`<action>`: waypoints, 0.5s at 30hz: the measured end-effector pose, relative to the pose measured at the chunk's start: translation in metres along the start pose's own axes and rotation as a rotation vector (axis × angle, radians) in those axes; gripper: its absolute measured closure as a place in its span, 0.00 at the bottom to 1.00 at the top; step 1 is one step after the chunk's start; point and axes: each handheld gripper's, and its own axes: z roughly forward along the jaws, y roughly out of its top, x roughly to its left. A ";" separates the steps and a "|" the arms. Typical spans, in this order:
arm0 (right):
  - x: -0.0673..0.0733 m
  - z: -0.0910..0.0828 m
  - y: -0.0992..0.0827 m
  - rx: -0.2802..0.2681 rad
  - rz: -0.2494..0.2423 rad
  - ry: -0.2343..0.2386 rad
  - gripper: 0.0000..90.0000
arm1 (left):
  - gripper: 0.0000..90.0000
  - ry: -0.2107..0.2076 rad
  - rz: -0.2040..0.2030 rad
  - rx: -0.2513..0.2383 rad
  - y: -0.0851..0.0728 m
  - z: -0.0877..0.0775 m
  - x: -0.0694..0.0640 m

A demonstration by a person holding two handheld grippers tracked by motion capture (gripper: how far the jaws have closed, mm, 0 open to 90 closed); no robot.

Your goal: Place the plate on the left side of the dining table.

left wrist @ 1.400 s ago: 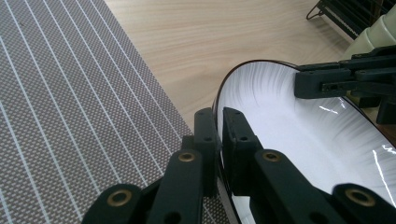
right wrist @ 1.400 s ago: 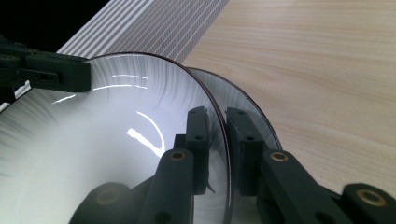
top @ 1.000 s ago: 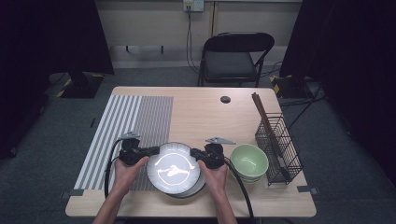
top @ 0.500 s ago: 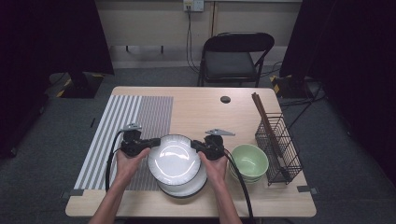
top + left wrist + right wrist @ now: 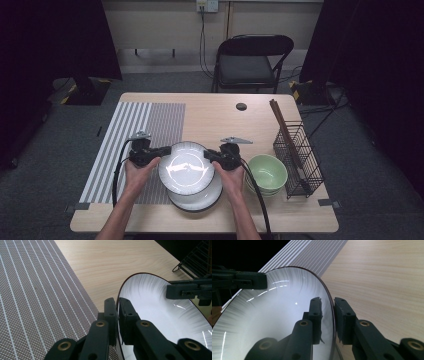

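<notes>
Striped grey woven placemat (image 5: 135, 145) lay along the wooden table's (image 5: 215, 107) left side. Left gripper (image 5: 161, 150) pinched the left rim of a round white ceramic plate with a dark edge (image 5: 186, 168), jaws pressed tight on it. The plate hung above a stack of similar plates (image 5: 200, 197) near the front edge. Right gripper (image 5: 212, 154) straddled the right rim; its jaws had just been opening, a slight gap showing beside the rim. Pale green bowls (image 5: 267, 173) sat just right, then a black wire rack (image 5: 298, 155) near the right edge.
</notes>
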 end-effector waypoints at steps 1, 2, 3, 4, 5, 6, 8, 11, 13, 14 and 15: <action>0.000 -0.001 -0.001 0.007 0.005 0.000 0.85 | 0.95 -0.002 -0.003 -0.003 0.000 0.000 0.000; -0.001 -0.001 -0.003 0.014 0.009 -0.003 0.85 | 0.95 -0.001 -0.003 -0.002 0.000 0.000 0.001; -0.001 0.000 -0.004 0.021 0.011 -0.005 0.85 | 0.95 -0.004 -0.013 -0.002 -0.001 0.001 0.002; -0.001 0.000 -0.006 0.022 0.014 0.000 0.86 | 0.95 -0.011 -0.015 -0.004 -0.001 0.001 0.002; -0.001 -0.001 -0.007 0.017 0.021 0.011 0.88 | 0.95 -0.015 -0.017 -0.008 -0.002 0.001 0.003; -0.001 -0.001 -0.007 0.010 0.030 0.013 0.89 | 0.95 -0.018 -0.021 -0.011 -0.002 0.001 0.003; -0.004 -0.001 -0.008 -0.003 0.058 0.030 0.91 | 0.95 -0.024 -0.029 -0.012 -0.003 0.000 0.004; -0.005 -0.002 -0.008 -0.020 0.065 0.025 0.94 | 0.94 -0.030 -0.047 -0.004 -0.003 -0.001 0.004; -0.005 -0.002 -0.008 -0.021 0.065 0.022 0.94 | 0.94 -0.036 -0.051 -0.015 -0.004 -0.003 0.002; -0.005 -0.002 -0.009 -0.019 0.068 0.021 0.94 | 0.92 -0.039 -0.046 -0.007 -0.004 -0.004 0.001; -0.005 -0.002 -0.009 -0.023 0.067 0.020 0.94 | 0.90 -0.038 -0.041 -0.006 -0.005 -0.004 0.000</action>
